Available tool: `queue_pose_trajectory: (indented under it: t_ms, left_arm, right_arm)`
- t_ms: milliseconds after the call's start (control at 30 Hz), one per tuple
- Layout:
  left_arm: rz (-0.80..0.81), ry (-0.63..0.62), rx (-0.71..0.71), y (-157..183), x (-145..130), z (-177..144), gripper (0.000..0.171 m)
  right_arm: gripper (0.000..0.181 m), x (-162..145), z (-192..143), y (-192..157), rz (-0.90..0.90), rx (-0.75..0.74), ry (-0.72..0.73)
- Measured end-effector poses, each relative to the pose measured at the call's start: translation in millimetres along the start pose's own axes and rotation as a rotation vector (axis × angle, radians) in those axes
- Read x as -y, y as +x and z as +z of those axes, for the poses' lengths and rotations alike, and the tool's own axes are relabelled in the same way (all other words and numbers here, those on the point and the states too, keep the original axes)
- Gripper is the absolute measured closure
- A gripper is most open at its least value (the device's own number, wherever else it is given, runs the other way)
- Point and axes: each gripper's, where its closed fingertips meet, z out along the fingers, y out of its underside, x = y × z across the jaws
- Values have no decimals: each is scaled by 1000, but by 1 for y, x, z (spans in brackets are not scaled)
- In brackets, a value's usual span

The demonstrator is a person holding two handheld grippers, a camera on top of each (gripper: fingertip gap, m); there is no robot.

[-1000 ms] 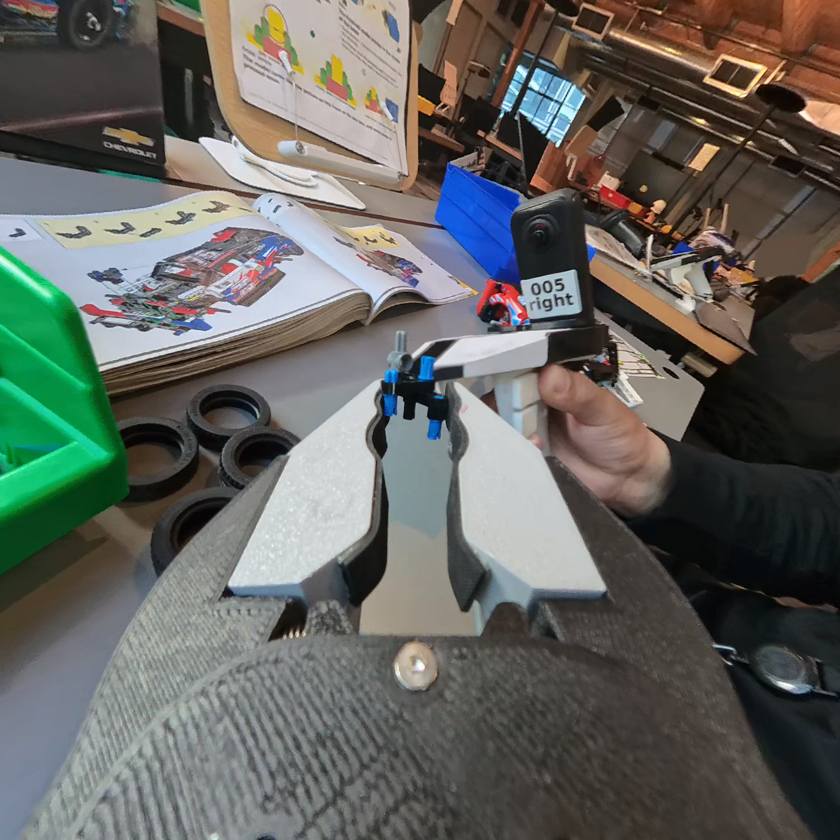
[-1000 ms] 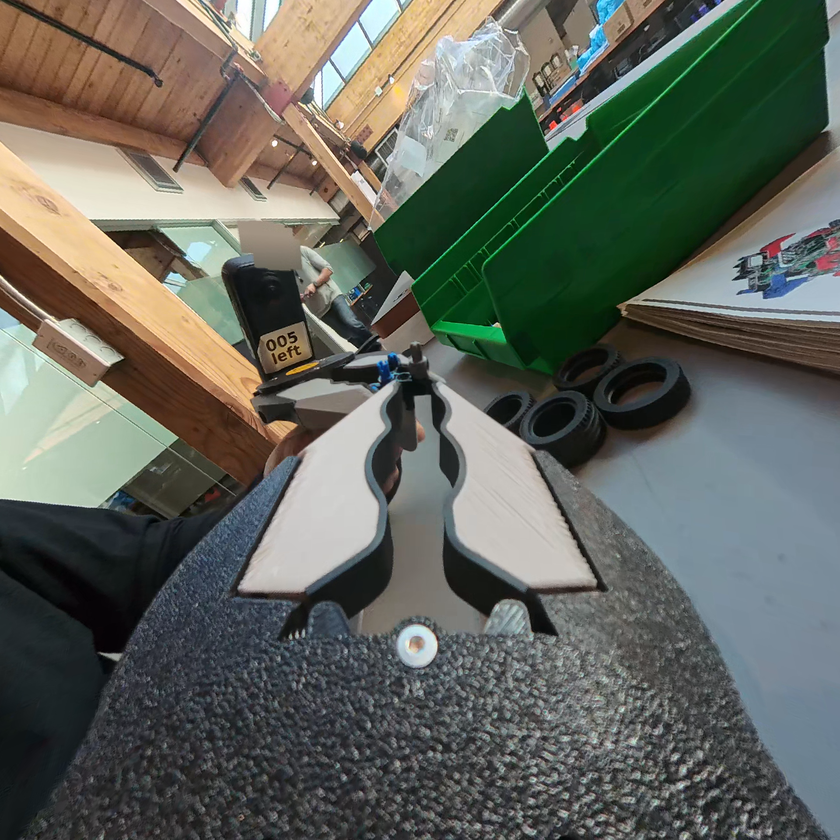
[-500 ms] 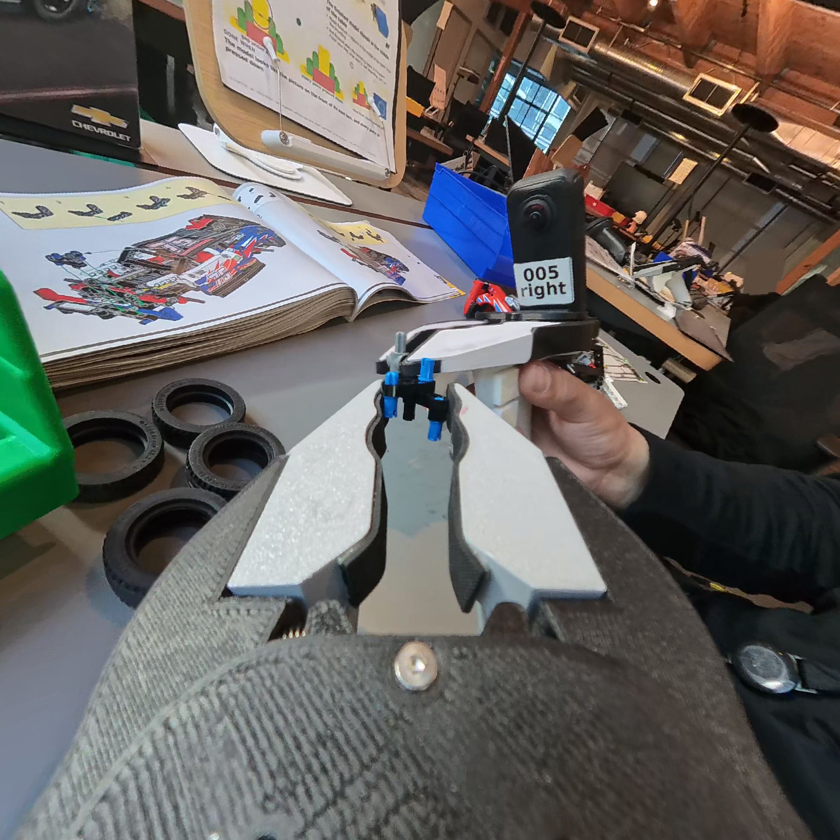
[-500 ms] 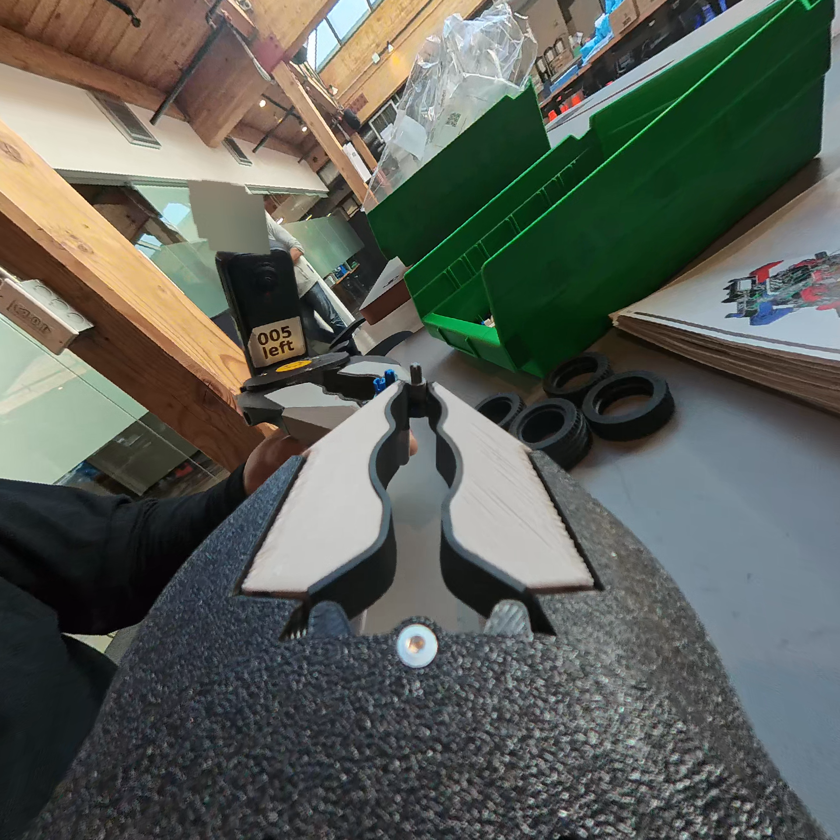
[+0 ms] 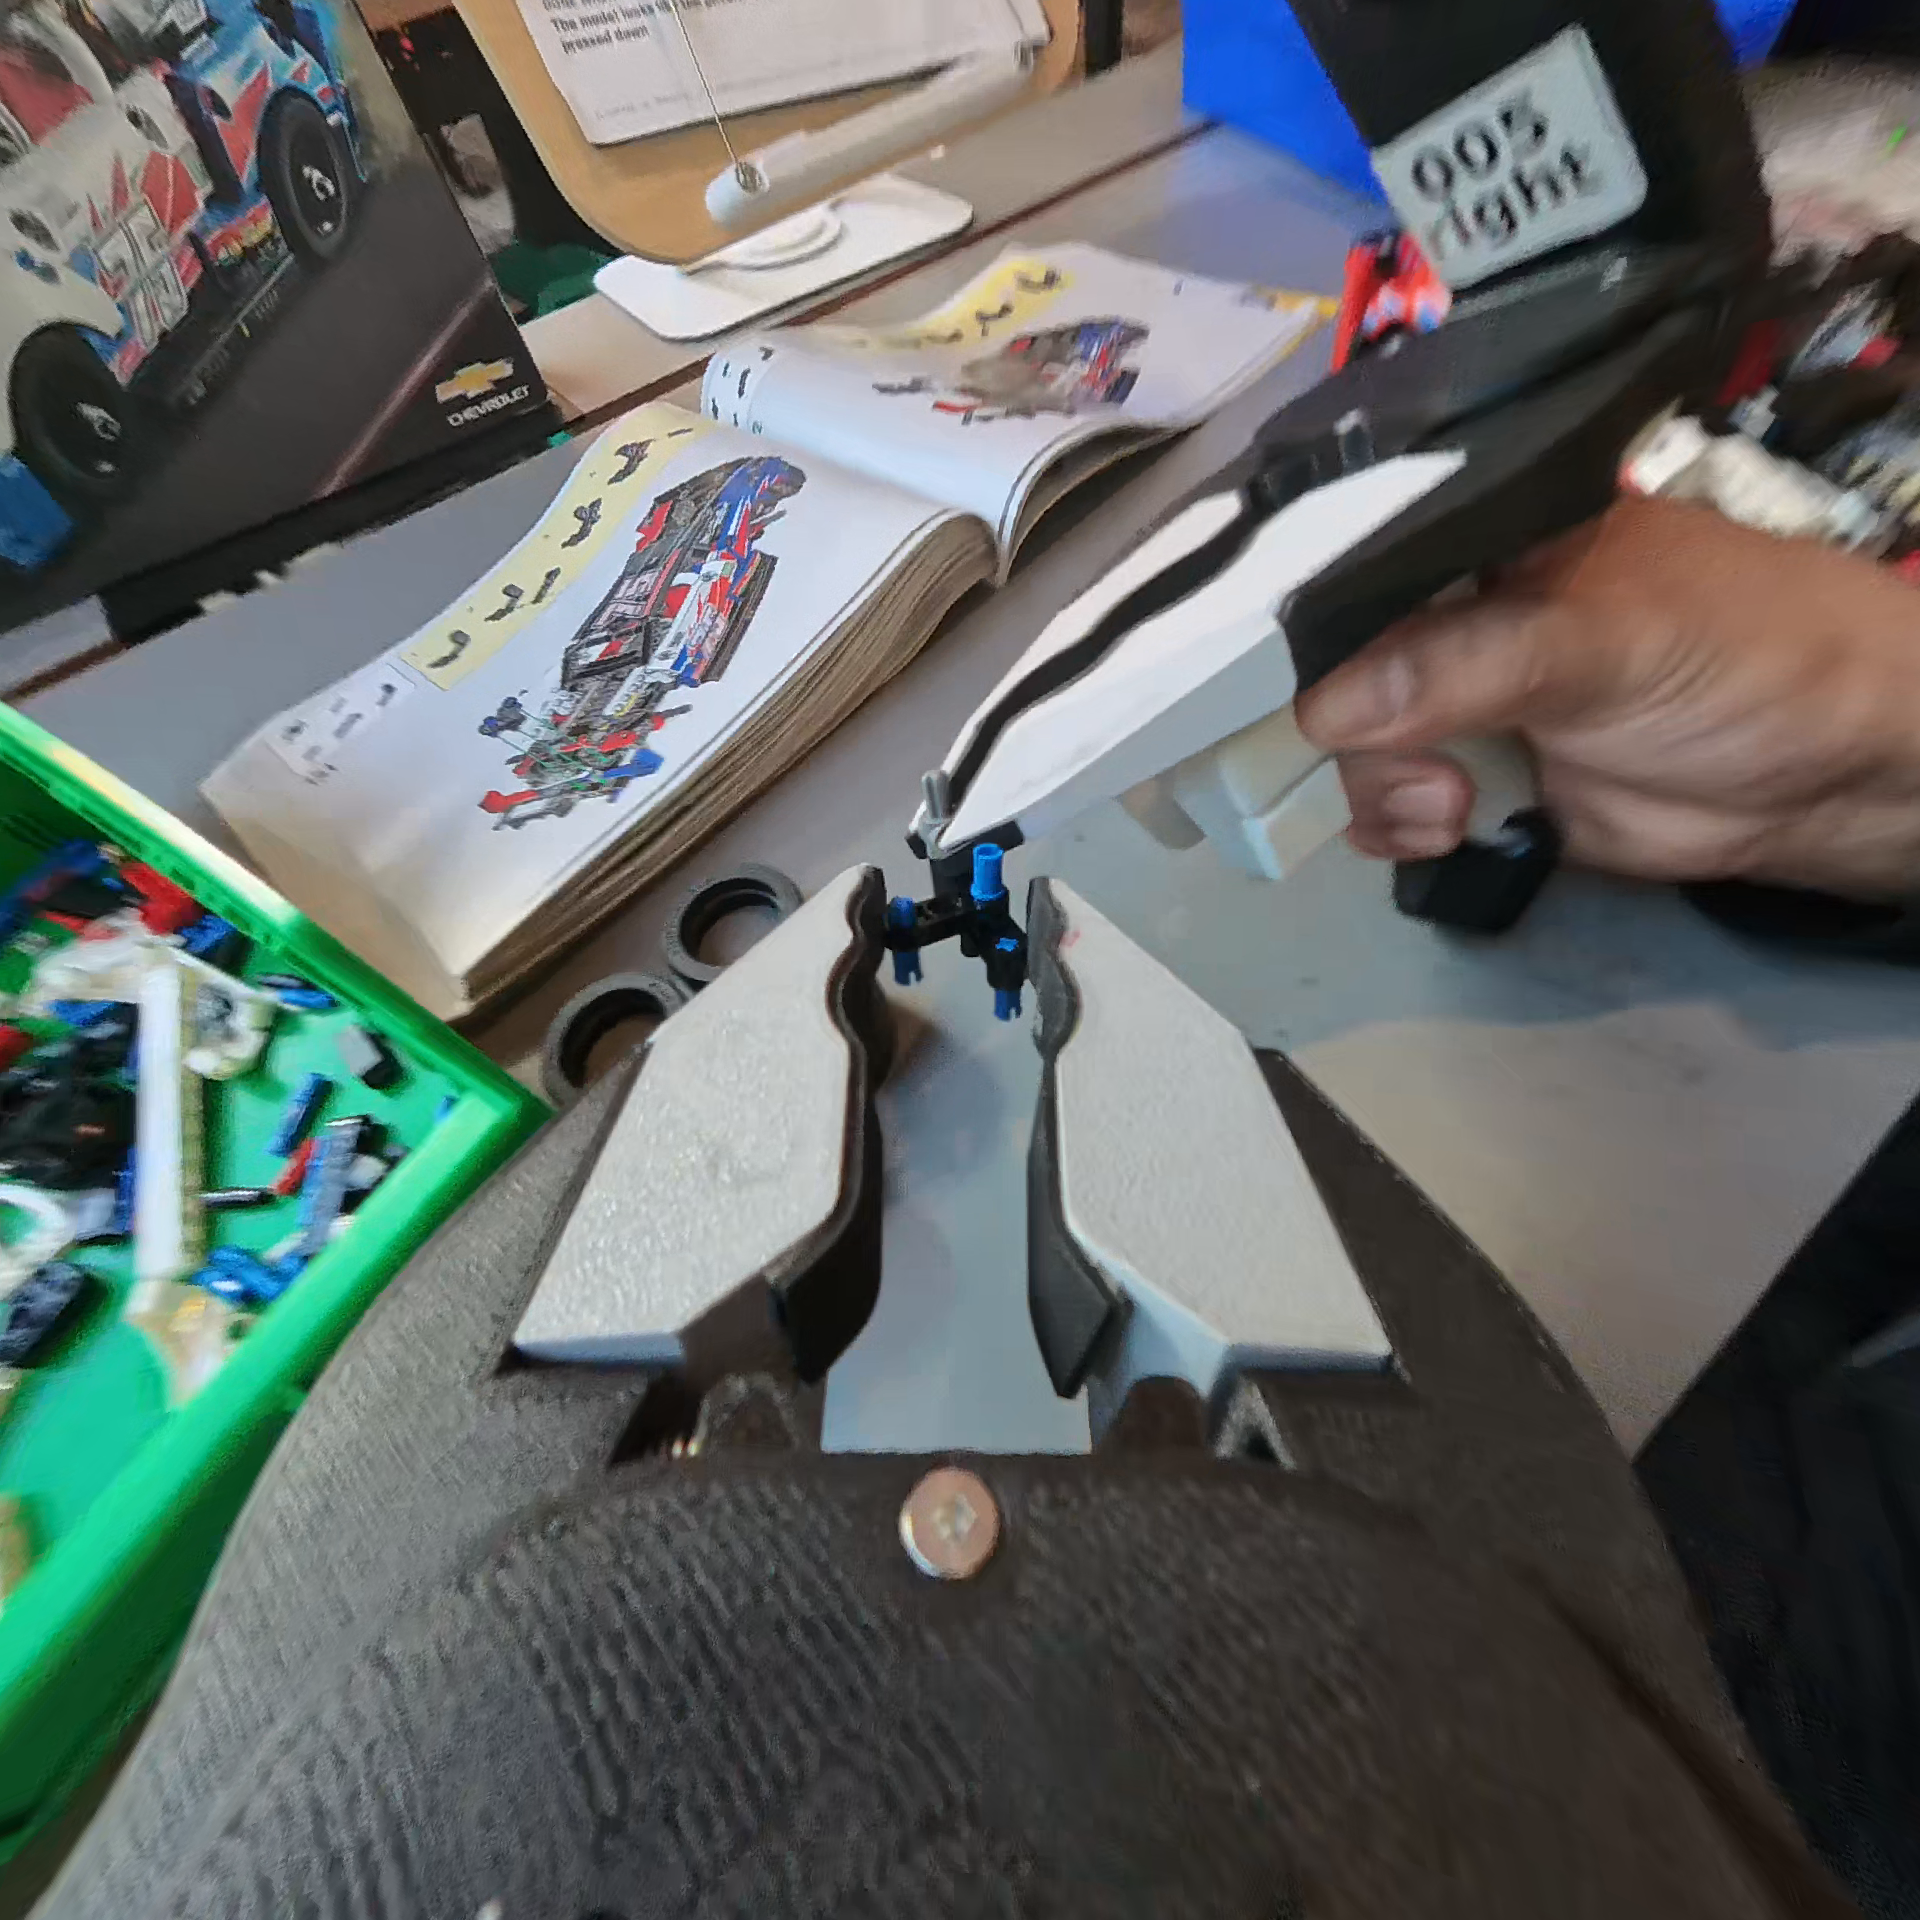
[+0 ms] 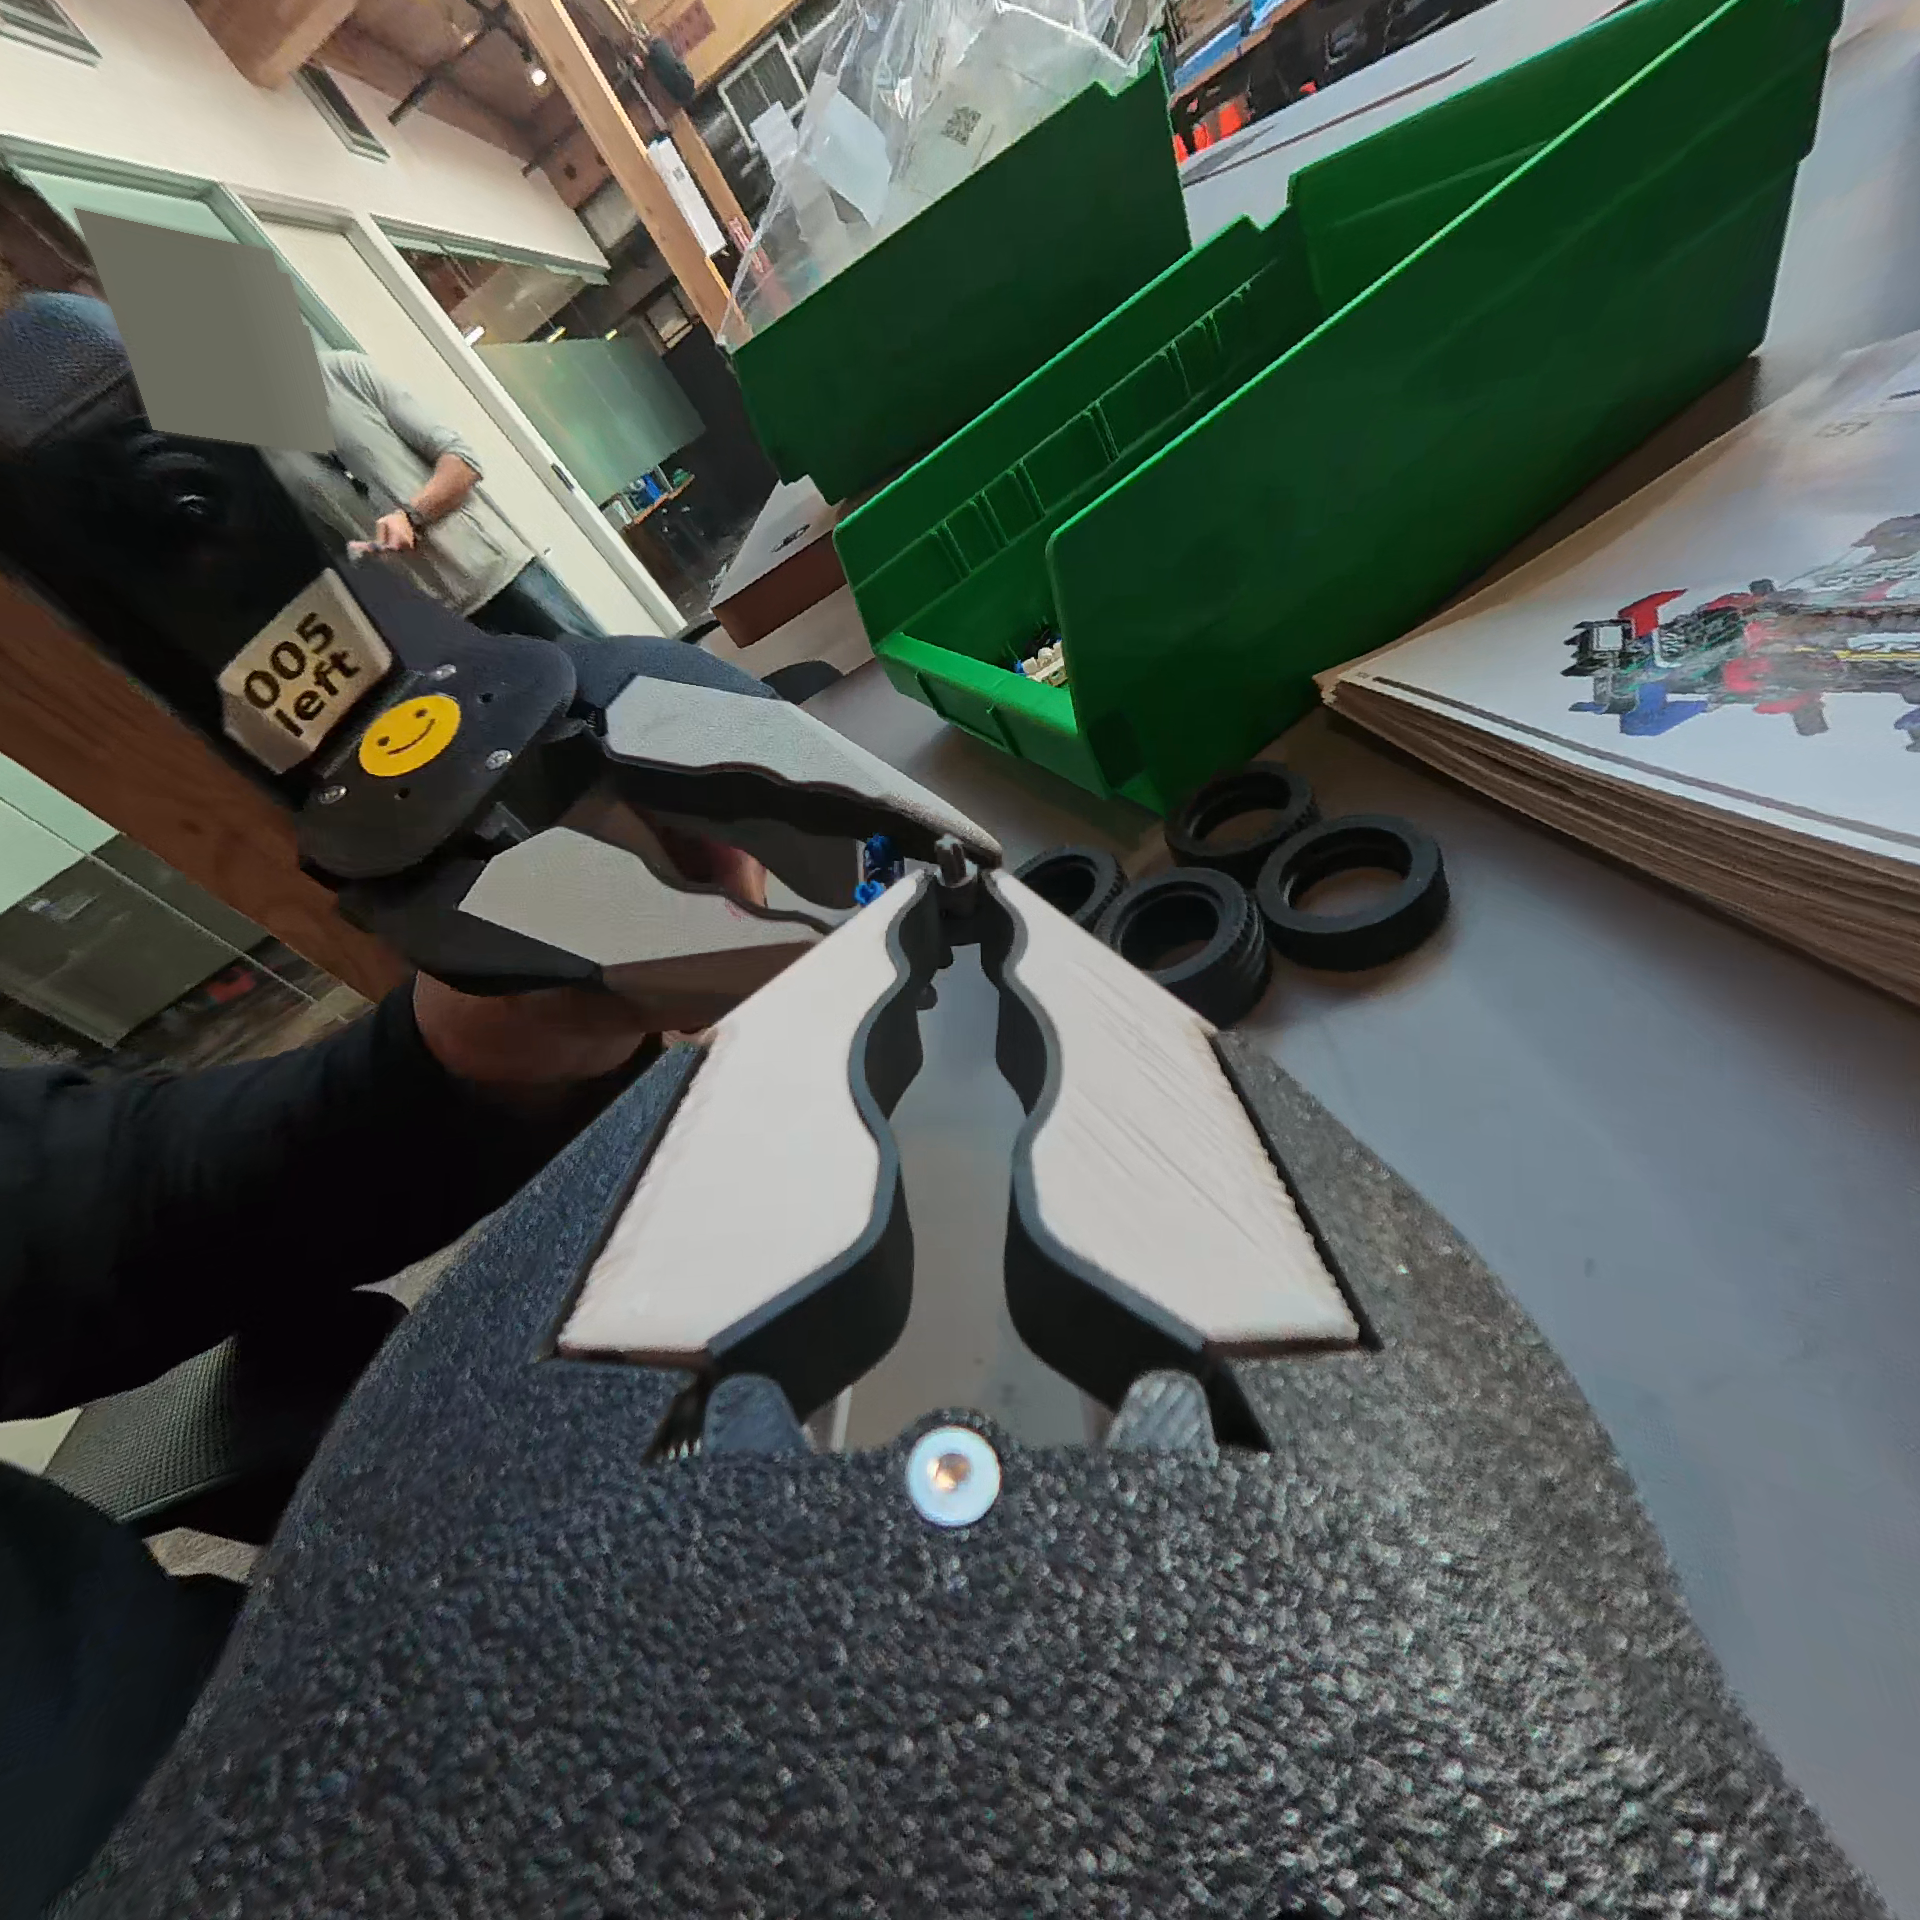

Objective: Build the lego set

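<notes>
My left gripper is shut on a small black lego assembly with blue pins, held at its fingertips above the grey table. My right gripper is shut on a short grey axle piece, which stands up from its tips. In the left wrist view the right gripper comes in from the upper right and its tip meets the top of the assembly. In the right wrist view the left gripper comes in from the left, and the blue pins show between its fingers.
An open instruction book lies behind the grippers. Several black tyres lie beside it. A green bin of loose parts stands at the left, with more green bins behind. The set's box stands at the back. A person stands far off. Both grippers' tips are close together, under 4 cm apart. From either gripper's tips it is about 20 centimetres to the open instruction book.
Both grippers have come closer together and tilted down toward the table. The right gripper now reaches the assembly from above. Both keep their hold.
</notes>
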Motion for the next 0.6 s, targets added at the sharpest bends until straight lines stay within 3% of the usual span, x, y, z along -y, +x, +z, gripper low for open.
queue_pose_trajectory:
  t_ms: [100, 233, 367, 433, 600]
  left_arm:
    - [133, -112, 72, -4, -10, 3, 145]
    - [77, 7, 91, -6, 4, -3, 146]
    - [257, 33, 165, 5, 8, -9, 161]
    - [304, -13, 179, 10, -2, -5, 165]
    - [131, -103, 136, 12, -28, 9, 171]
  right_arm:
    - [175, -5, 3, 5, 19, -10, -42]
    - [175, -4, 2, 8, 25, -27, -35]
    - [175, -4, 0, 14, 66, -34, -31]
    - [175, -12, 3, 17, 62, -54, -95]
    - [175, -36, 8, 26, 6, -145, -266]
